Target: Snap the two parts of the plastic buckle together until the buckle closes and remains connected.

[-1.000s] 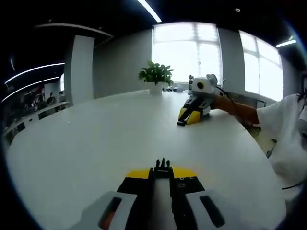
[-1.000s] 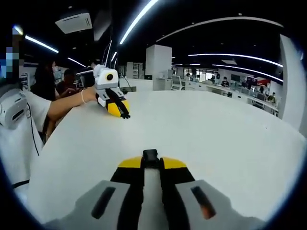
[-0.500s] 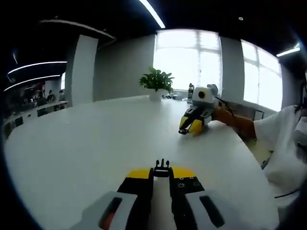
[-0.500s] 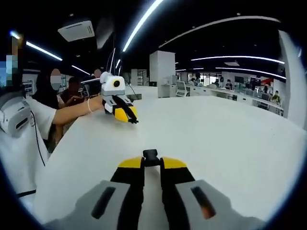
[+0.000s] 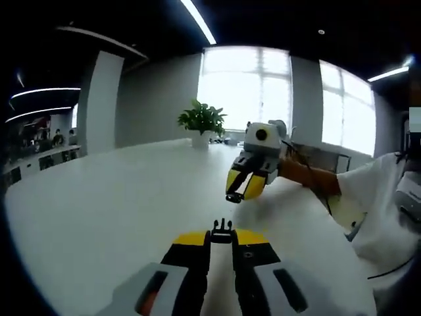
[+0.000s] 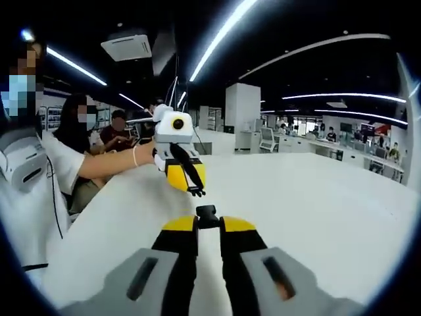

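My left gripper (image 5: 222,239) is shut on the black pronged half of the buckle (image 5: 222,228), which sticks out past the yellow-and-black jaw tips. My right gripper (image 6: 207,225) is shut on the other black buckle half (image 6: 206,213), a short blocky piece. Both are held above the white table (image 5: 92,210). In the left gripper view the right gripper (image 5: 233,195) hangs just ahead and a little right, tips angled down toward me. In the right gripper view the left gripper (image 6: 193,189) points at me from close ahead, prongs showing. The two halves are apart.
A potted plant (image 5: 201,122) stands at the table's far edge before bright windows. The person's white sleeve (image 5: 385,210) and forearm lie along the table's right side. Other people (image 6: 118,130) sit behind the table at the left. The white table (image 6: 316,210) stretches wide around both grippers.
Both grippers have risen off the table and come much closer, each now looming larger in the other's view. Each stays shut on its buckle half.
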